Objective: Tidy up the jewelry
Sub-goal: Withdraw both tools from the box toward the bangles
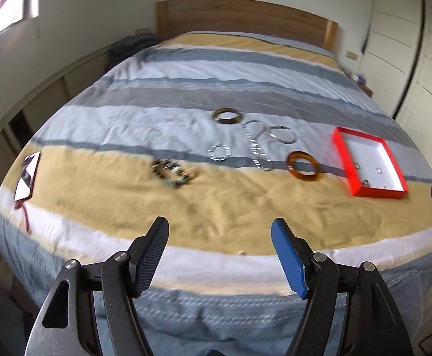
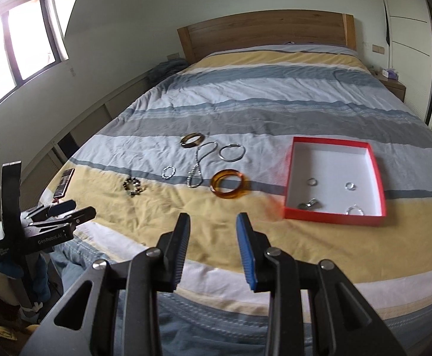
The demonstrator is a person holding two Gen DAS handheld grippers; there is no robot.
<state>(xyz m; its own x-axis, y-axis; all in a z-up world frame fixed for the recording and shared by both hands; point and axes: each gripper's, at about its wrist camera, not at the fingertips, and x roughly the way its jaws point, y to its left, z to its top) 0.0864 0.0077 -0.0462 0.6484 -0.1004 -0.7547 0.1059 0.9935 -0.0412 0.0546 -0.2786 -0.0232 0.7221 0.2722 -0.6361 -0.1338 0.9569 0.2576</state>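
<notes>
Jewelry lies spread on a striped bed cover. It includes a dark brown bangle [image 1: 227, 122] [image 2: 187, 143], a silver bangle [image 1: 284, 141] [image 2: 230, 159], a chain necklace [image 1: 256, 152] [image 2: 194, 172], a small silver bracelet [image 1: 216, 157] [image 2: 168, 172], a beaded bracelet [image 1: 173, 174] [image 2: 133, 187] and an amber bangle [image 1: 303, 178] [image 2: 226, 197]. To their right is a red box [image 1: 364, 148] [image 2: 334, 163] with a white inside that holds several small rings. My left gripper [image 1: 220, 221] [image 2: 84, 206] hangs open and empty over the bed's near edge, left of the jewelry. My right gripper [image 2: 213, 215] is open and empty, short of the amber bangle.
A phone with a red strap [image 1: 27, 178] [image 2: 64, 184] lies at the bed's left edge. A small pale item [image 1: 241, 253] sits near the front edge. A wooden headboard [image 2: 263, 29] is at the far end, with a nightstand [image 2: 393, 84] on the right and a window [image 2: 14, 47] on the left.
</notes>
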